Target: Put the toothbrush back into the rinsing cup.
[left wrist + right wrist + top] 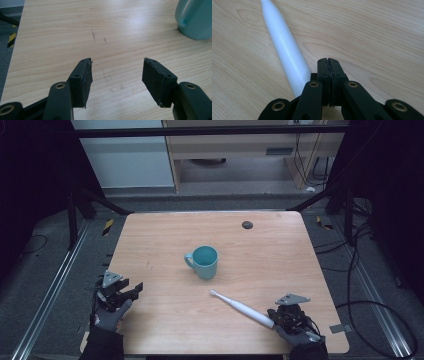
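Observation:
A teal mug (204,261) stands upright near the middle of the wooden table (165,235), its handle to the left; its side shows in the left gripper view as the mug (195,20). A white electric toothbrush (241,307) lies flat in front of the mug, head toward it. My right gripper (281,316) rests at the toothbrush's handle end, jaws pressed together with nothing between them; the toothbrush (287,55) lies just to the left of the right gripper (328,61). My left gripper (134,292) sits at the table's left edge, and the left gripper (117,62) is open and empty.
A small dark round disc (247,224) is set into the table near its far right. Beyond the table stand a wooden cabinet (240,145) and loose cables (370,305) on the floor at the right. Metal rails run along both sides.

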Available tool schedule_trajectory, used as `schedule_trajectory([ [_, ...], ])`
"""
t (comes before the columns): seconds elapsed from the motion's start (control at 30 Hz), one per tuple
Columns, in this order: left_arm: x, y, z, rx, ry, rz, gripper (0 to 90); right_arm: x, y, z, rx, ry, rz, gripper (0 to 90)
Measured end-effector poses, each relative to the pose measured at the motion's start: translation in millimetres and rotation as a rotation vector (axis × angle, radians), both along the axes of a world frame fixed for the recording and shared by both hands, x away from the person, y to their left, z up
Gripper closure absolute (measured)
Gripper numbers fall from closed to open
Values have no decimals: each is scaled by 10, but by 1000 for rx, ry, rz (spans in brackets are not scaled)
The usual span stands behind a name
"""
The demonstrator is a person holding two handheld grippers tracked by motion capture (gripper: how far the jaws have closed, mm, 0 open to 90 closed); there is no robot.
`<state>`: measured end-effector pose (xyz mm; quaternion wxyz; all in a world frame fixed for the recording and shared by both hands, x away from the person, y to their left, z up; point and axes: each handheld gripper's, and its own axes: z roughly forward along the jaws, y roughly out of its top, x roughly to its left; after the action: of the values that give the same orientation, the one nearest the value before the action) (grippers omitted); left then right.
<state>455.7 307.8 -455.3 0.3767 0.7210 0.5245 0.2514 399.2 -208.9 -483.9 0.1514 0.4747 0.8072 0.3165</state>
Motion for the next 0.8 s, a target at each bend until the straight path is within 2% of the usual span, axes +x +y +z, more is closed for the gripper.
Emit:
schedule_trajectory([
  [0.4,4,1,-1,-2,1,-1,401,-32,43,-6,-4,5,12,870],
  [0.67,3,16,43,-2,-22,14,382,27,-51,134,-4,-60,-24,784],
  [0.8,20,23,24,1,-12,14,374,91,-60,202,1,-72,-30,712],
])
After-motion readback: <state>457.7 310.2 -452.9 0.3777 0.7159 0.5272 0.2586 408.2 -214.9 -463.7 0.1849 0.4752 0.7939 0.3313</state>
